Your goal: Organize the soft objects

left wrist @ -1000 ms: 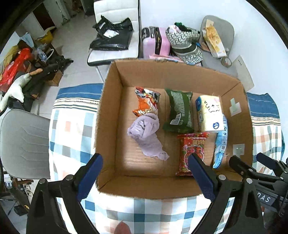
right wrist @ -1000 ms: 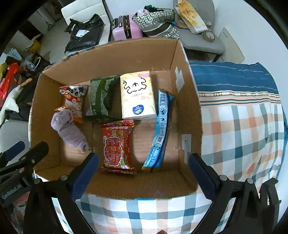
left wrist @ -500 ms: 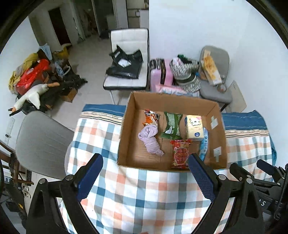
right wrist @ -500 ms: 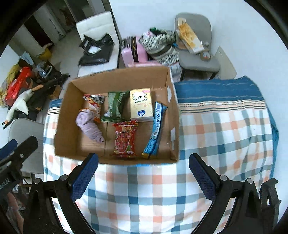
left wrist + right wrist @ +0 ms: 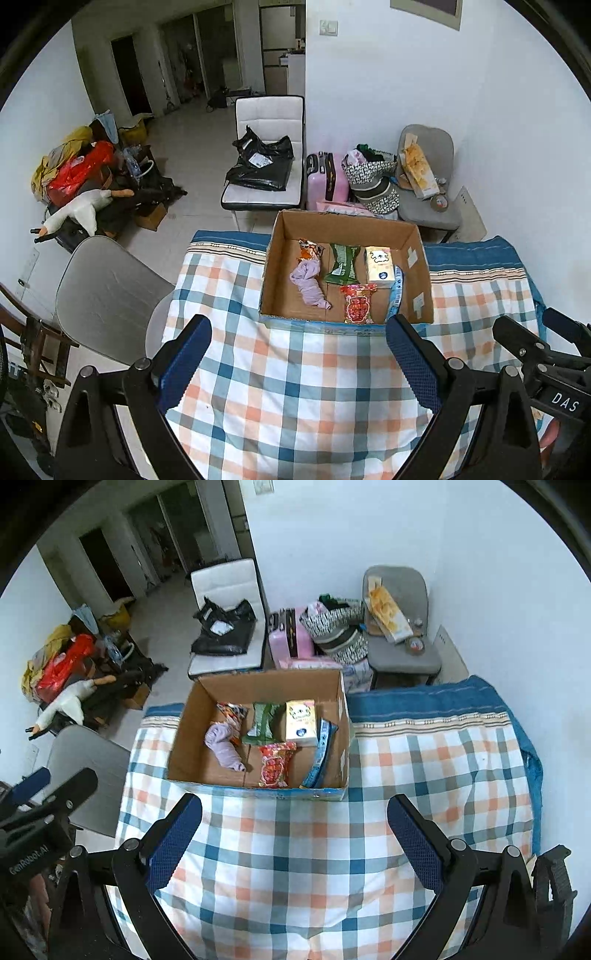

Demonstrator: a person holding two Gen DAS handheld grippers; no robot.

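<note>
An open cardboard box [image 5: 275, 254] [image 5: 184, 731] stands on the far part of a checked tablecloth [image 5: 295, 376] [image 5: 295, 849]. Inside lie a lilac cloth [image 5: 310, 282] [image 5: 225, 746], an orange snack bag [image 5: 309, 251] [image 5: 232, 710], a green packet [image 5: 343, 263] [image 5: 263, 720], a tissue pack [image 5: 379, 261] [image 5: 301, 722], a red packet [image 5: 358, 304] [image 5: 275, 764] and a blue packet [image 5: 395, 295] [image 5: 321, 753]. My left gripper [image 5: 299, 363] and right gripper [image 5: 295, 843] are open and empty, high above the cloth's near part, well back from the box.
A grey chair [image 5: 107, 291] [image 5: 88, 775] stands left of the table. Beyond it stand a white chair with a black bag [image 5: 264, 166], a pink suitcase [image 5: 327, 182], a grey chair with clutter [image 5: 424, 184] and a floor pile [image 5: 81, 184].
Both grippers have pulled up and back from just over the box. The box now looks small and far, and the whole tablecloth and room show. The jaws stayed open.
</note>
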